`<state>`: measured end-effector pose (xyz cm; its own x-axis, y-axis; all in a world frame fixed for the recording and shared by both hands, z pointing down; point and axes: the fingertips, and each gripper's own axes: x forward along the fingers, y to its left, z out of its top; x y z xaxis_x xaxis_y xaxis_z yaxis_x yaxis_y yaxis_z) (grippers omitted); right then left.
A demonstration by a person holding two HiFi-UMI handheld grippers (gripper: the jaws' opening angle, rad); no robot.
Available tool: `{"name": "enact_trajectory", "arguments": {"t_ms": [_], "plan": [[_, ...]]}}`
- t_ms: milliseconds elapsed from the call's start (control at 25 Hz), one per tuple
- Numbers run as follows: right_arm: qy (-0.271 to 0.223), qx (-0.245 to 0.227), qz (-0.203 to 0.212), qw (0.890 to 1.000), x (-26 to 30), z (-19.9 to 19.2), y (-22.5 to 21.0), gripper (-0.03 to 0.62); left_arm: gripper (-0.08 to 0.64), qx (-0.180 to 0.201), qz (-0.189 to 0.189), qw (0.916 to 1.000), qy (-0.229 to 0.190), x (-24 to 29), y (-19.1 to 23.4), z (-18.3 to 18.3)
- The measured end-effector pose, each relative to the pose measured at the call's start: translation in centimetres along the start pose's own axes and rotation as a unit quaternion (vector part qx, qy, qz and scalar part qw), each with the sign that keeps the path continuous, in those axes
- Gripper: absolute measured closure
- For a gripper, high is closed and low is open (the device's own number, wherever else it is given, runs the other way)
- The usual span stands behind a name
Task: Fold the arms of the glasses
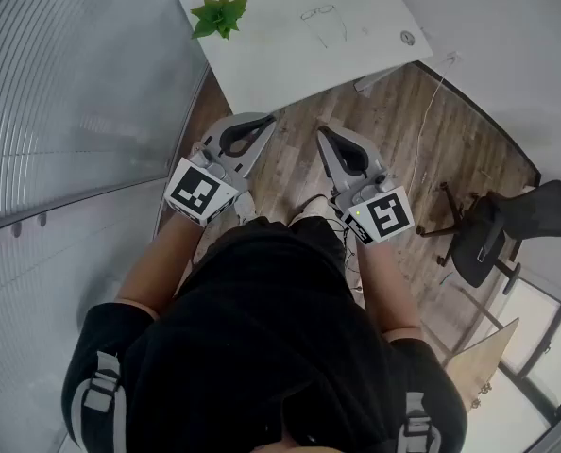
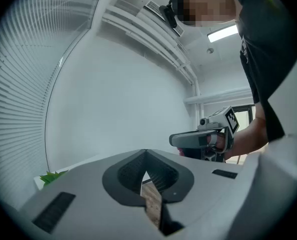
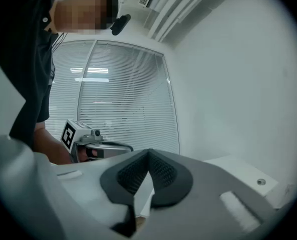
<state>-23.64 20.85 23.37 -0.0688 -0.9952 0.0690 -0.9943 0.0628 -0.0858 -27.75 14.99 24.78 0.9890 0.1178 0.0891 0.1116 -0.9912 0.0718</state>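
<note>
A thin wire-framed pair of glasses (image 1: 320, 14) lies on the far part of the white table (image 1: 271, 64), its arms spread out toward me. Both grippers hang level over the wooden floor, short of the table's near edge and well away from the glasses. My left gripper (image 1: 262, 121) is shut with nothing in it; its dark pads meet at the tip (image 2: 145, 153). My right gripper (image 1: 326, 132) is likewise shut and empty (image 3: 148, 152). Each gripper view shows the other gripper beside it: the right gripper (image 2: 203, 139), the left gripper (image 3: 96, 146).
A green plant (image 1: 219, 15) sits at the table's left corner, a small round fitting (image 1: 408, 38) near its right edge. A cable (image 1: 432, 102) trails over the floor. A black office chair (image 1: 488, 234) stands to the right; window blinds (image 1: 63, 92) curve along the left.
</note>
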Motion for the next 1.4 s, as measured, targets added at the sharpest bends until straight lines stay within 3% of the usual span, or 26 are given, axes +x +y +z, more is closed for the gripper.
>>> {"name": "enact_trajectory", "arguments": {"t_ms": [600,1120,1200,1400], "plan": [[0.002,-0.013,-0.004,1.000,-4.8,-0.3,1.2,0.581,0.551,0.008,0.024,0.9997,0.000,-1.4,-4.6,0.2],[0.003,-0.014,-0.009,1.000,-8.8,-0.1,-0.5,0.578,0.526,0.024,0.033,0.9992,0.006,0.2,-7.8,0.6],[0.008,-0.009,-0.008,1.000,-9.0,-0.2,-0.9,0.460,0.450,0.023,0.032,0.9992,0.006,0.6,-8.1,0.6],[0.011,-0.005,-0.009,1.000,-10.1,-0.4,-1.8,0.359,0.314,0.017,0.041,0.9990,0.006,1.4,-8.6,0.4]]}}
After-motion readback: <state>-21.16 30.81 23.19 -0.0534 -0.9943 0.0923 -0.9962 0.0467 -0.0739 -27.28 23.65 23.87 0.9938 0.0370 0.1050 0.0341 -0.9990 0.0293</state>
